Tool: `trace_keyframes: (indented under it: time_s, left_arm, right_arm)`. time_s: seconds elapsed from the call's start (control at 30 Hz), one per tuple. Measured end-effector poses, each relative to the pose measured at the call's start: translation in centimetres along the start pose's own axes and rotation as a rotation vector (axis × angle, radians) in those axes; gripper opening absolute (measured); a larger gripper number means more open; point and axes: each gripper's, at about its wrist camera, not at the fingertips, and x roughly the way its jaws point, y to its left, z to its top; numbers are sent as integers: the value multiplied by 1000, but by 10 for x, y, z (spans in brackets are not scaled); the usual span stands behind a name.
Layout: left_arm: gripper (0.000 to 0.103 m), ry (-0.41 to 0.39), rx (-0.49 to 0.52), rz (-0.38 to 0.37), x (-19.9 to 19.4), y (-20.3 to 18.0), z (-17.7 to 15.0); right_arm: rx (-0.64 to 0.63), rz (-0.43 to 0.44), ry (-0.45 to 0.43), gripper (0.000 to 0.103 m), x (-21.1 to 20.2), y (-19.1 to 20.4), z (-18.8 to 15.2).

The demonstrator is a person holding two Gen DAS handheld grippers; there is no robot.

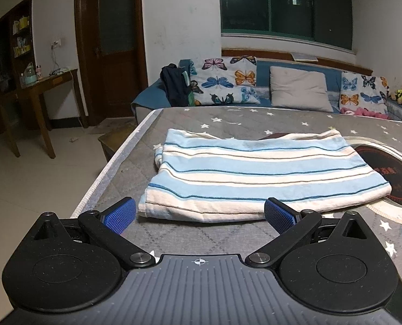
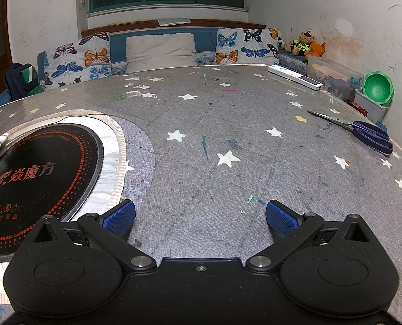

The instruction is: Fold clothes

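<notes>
Two grippers stand with jaws spread wide, and neither holds anything. Your left gripper (image 1: 199, 214) faces the striped cloth (image 1: 255, 173), which lies already folded near the table's (image 2: 228, 135) left edge, its long axis running crosswise to your fingers and its near hem just ahead of them. Your right gripper (image 2: 199, 215) hangs over bare surface, with the cloth well off to its left beyond the round cooktop (image 2: 38, 173). Judging by this, your left hand is nearer for any further fold.

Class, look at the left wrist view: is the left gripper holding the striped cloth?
No. The left gripper is open, its fingers spread before the striped cloth, clamping nothing.
</notes>
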Motion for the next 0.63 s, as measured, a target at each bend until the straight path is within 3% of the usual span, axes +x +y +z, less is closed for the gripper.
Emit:
trace_keyframes:
  time_s: [0.63]
  left_arm:
    - [102, -13, -2, 4, -4, -1, -2]
  right_arm:
    - [0, 0, 0, 103, 0, 0, 0]
